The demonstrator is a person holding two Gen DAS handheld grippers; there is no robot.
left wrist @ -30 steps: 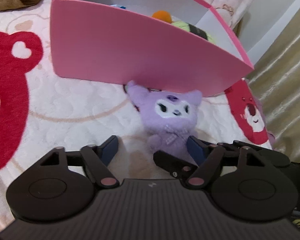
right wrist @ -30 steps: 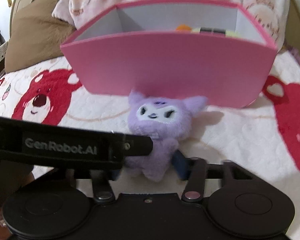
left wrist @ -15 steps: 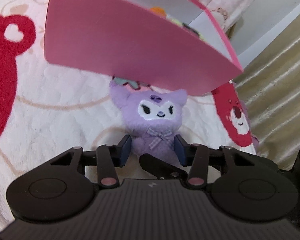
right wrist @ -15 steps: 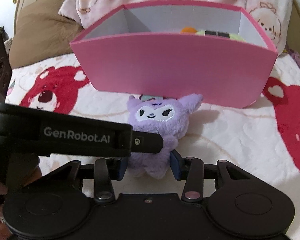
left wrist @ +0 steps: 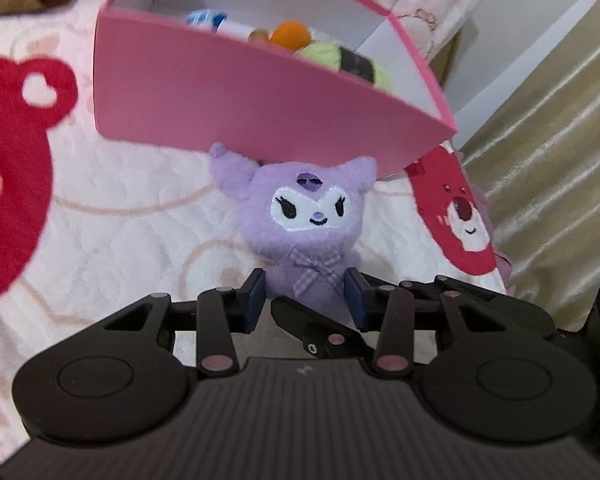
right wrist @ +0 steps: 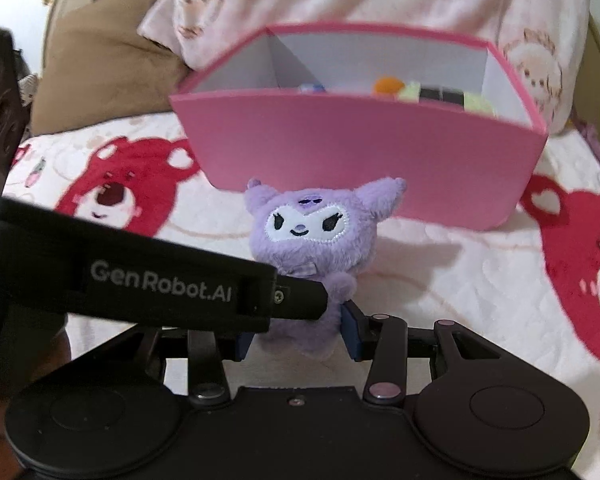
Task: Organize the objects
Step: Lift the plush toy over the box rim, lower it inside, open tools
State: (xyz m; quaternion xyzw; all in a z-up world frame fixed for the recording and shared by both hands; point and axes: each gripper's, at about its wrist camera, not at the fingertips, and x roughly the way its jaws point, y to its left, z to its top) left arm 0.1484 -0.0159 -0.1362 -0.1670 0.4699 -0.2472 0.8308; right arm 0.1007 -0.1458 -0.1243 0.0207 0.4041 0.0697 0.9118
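While both cameras face the same scene, we record a purple plush toy (left wrist: 306,236) at the centre of the left wrist view, sitting upright with its embroidered white face toward the lens. Our left gripper (left wrist: 305,300) has its two blue-padded fingers (left wrist: 253,300) pressed against either side of the toy's lower body, below the checked bow, so we log it as grasping the toy. In the right wrist view the same plush toy (right wrist: 314,248) sits at centre frame, and our right gripper (right wrist: 296,334) also has its fingers (right wrist: 350,332) clamped against the toy's base, one pad on each flank. The left gripper's black finger, lettered "GenRobot.AI", crosses the left half of that view and its tip touches the toy's left side.

We find a pink box (left wrist: 236,92) just behind the toy in the upper centre of the left view, its near wall rising above the toy's ears. Its interior is white; an orange ball (left wrist: 290,34), a yellow-green item with a black band (left wrist: 342,60) and a blue-and-white item show above the rim. We cannot tell whether the toy touches the box. Everything sits on a white bedspread (right wrist: 440,280) printed with red bears. A brown cushion (right wrist: 100,52) lies at the upper left of the right view.
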